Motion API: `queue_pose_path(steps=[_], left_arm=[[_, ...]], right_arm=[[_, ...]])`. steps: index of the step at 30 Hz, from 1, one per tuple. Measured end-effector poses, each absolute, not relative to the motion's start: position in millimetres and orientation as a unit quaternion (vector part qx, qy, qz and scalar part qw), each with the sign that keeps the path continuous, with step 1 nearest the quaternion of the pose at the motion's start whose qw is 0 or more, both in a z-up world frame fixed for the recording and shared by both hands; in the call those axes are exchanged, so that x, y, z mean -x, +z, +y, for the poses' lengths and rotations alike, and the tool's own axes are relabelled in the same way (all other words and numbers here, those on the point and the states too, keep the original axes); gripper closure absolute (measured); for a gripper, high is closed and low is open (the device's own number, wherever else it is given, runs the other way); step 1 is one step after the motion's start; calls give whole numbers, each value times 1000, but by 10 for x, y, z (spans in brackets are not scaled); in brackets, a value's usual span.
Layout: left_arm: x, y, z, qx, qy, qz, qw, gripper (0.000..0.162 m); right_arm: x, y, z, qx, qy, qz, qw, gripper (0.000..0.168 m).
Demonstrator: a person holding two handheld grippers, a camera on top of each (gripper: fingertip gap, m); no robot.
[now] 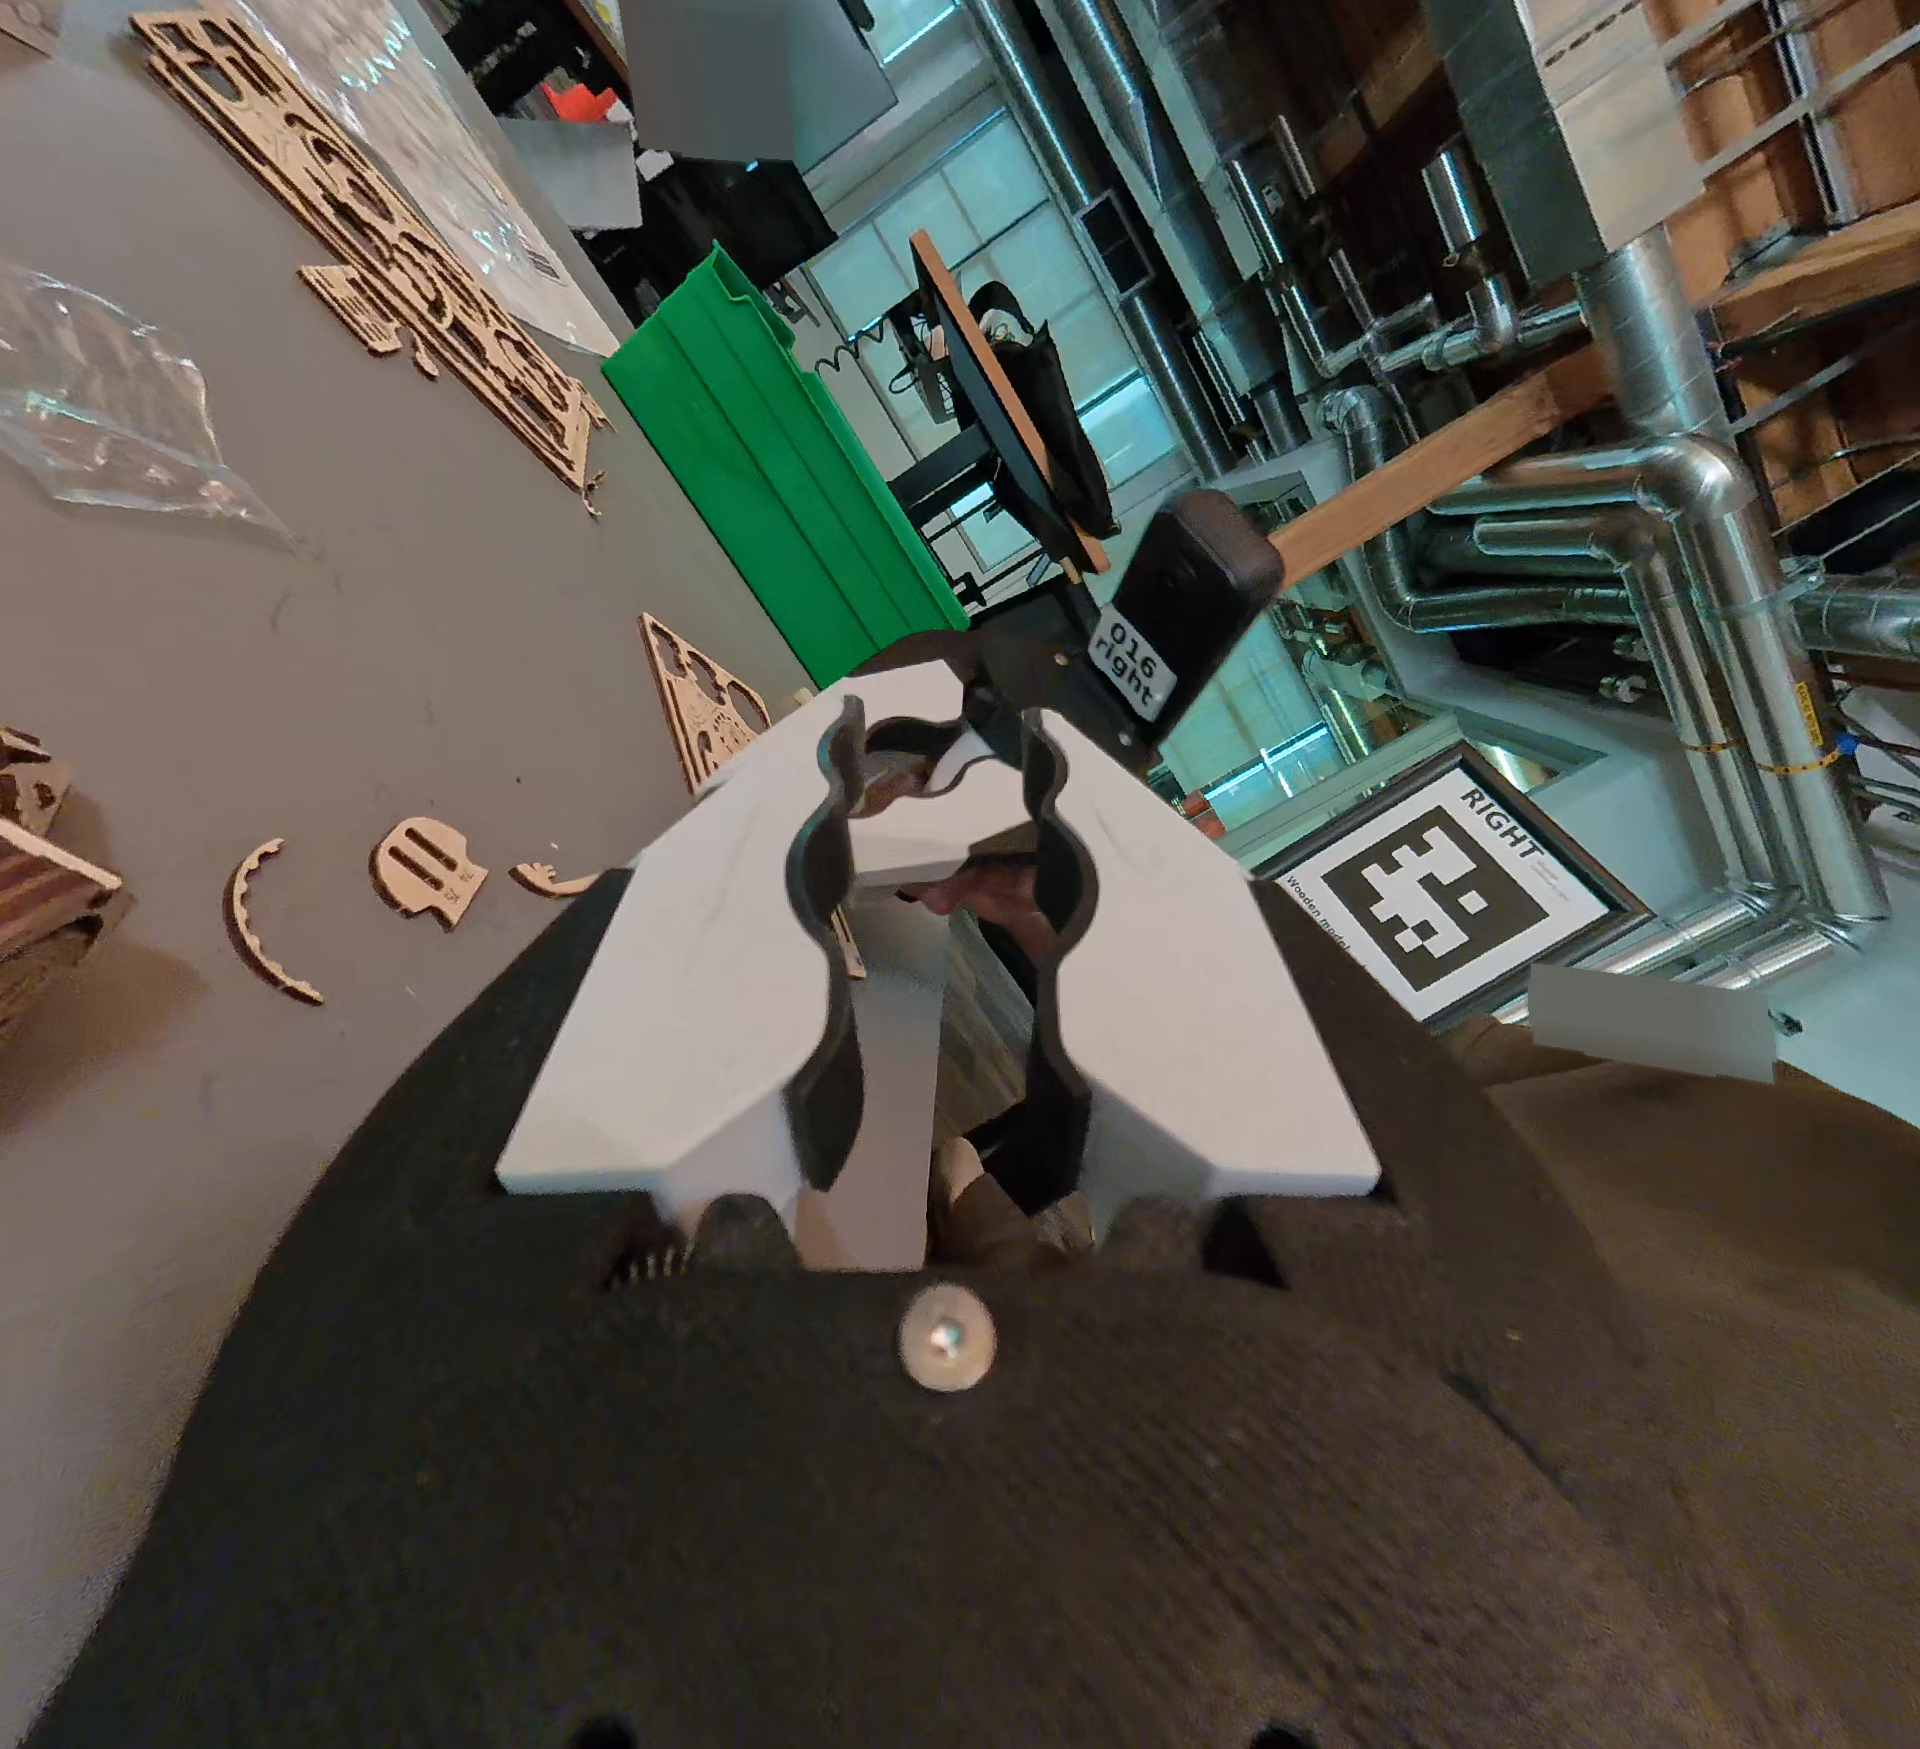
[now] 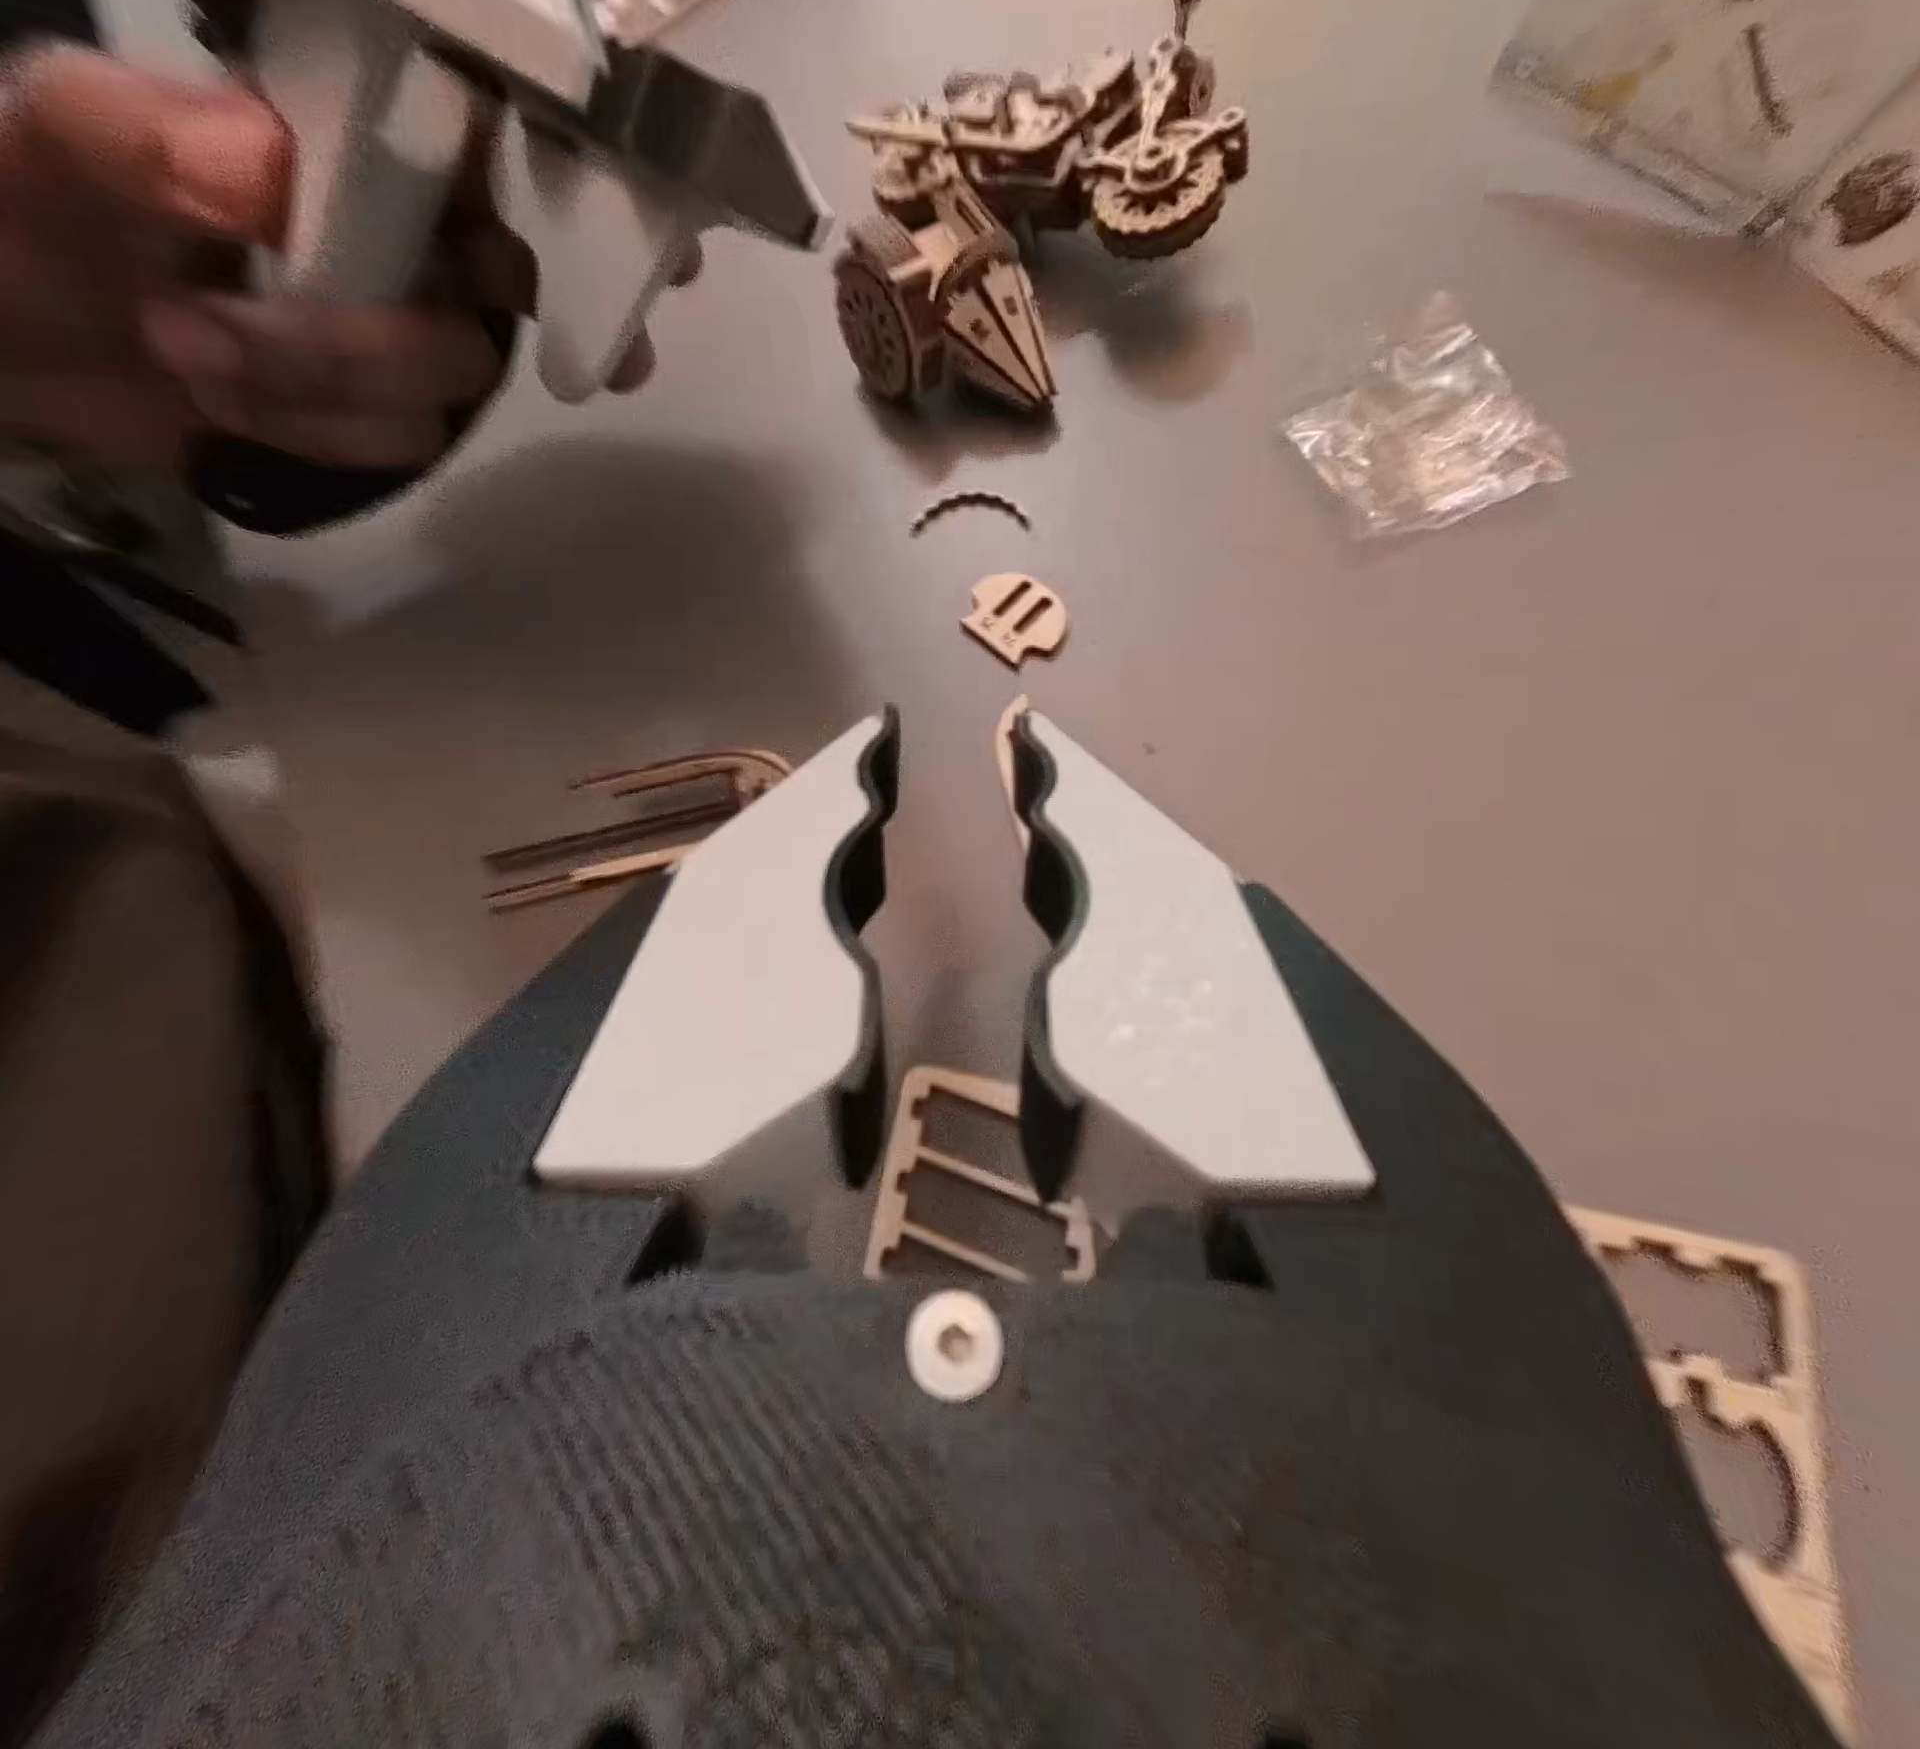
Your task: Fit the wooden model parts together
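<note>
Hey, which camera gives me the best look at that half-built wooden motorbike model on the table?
The right wrist view. The wooden motorbike model stands whole on the grey table beyond the open right claw, wheels and frame visible though slightly blurred. The left wrist view catches only a cut-off dark sliver at its left edge, possibly the model.

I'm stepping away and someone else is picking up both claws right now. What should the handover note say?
Left claw: open, empty, raised off the table and tilted.
Right claw: open, empty, low over the grey table.
Half-built wooden model stands ahead of the right claw.
Loose parts in a row between them: toothed arc, slotted round piece, curved sliver at the right claw's tip.
Punched-out sheets lie at the table's edge.
Done: main body built.
Left: pick up and fit the loose parts.
</note>
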State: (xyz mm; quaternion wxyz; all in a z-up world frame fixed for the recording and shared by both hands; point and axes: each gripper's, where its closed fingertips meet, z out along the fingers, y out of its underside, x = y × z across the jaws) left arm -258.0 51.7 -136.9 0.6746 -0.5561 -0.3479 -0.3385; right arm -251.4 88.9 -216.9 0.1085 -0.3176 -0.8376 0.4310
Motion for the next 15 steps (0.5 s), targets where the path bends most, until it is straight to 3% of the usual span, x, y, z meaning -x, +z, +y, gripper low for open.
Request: queue_pose_path(steps=[3, 6, 10, 15], left_arm=[[2556, -1385, 537, 560, -343, -346, 670, 133], [2526, -1404, 532, 565, -342, -345, 666, 132], [2509, -1400, 472, 563, -335, -349, 670, 132], [2508, -1369, 367, 564, -309, -351, 681, 132]], right_arm=[[2596, -2347, 859, 285, 354, -874, 172, 144], [2589, -2578, 888, 294, 301, -893, 160, 146], [2573, -2576, 866, 325, 318, -884, 111, 168], [2587, -2199, 765, 323, 425, -842, 80, 168]])
